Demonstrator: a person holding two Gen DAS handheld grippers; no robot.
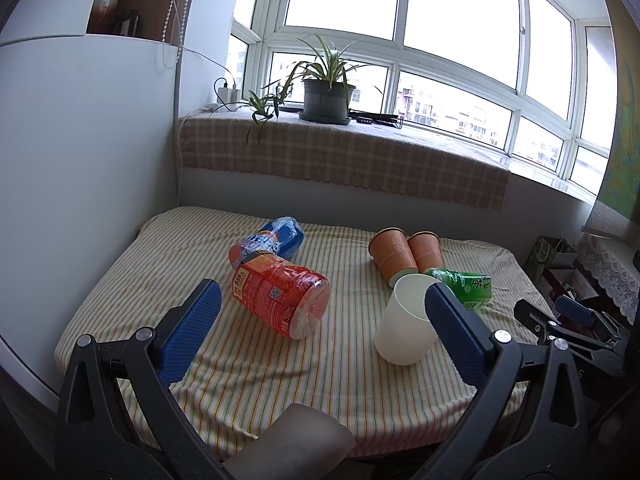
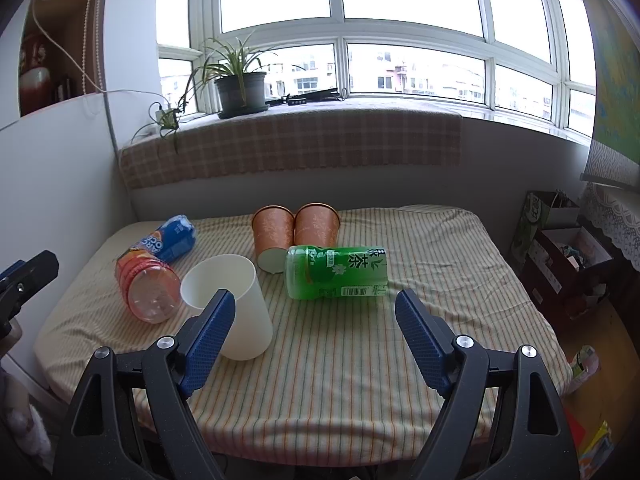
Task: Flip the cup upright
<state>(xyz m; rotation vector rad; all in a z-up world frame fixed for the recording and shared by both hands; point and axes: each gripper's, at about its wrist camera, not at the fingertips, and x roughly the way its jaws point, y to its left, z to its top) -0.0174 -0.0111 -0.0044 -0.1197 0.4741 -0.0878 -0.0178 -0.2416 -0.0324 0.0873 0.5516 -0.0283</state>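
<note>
A plain white cup [image 1: 404, 322] [image 2: 236, 304] stands upright, mouth up, on the striped tablecloth [image 1: 248, 368] [image 2: 344, 360]. Two orange paper cups [image 1: 394, 254] [image 2: 274, 234] lie tipped behind it, bases toward me, the second one [image 1: 426, 250] [image 2: 316, 226] beside the first. My left gripper [image 1: 324, 300] is open and empty above the near table; its right finger overlaps the white cup's right side in view. My right gripper [image 2: 316, 312] is open and empty; its left finger overlaps the white cup's front.
A red bottle [image 1: 280, 300] [image 2: 146, 288], a blue bottle [image 1: 266, 242] [image 2: 172, 238] and a green tea bottle [image 1: 464, 286] [image 2: 336, 272] lie on the table. A potted plant [image 1: 326, 96] [image 2: 240, 92] stands on the windowsill. Boxes and bags [image 2: 560, 248] sit on the floor to the right.
</note>
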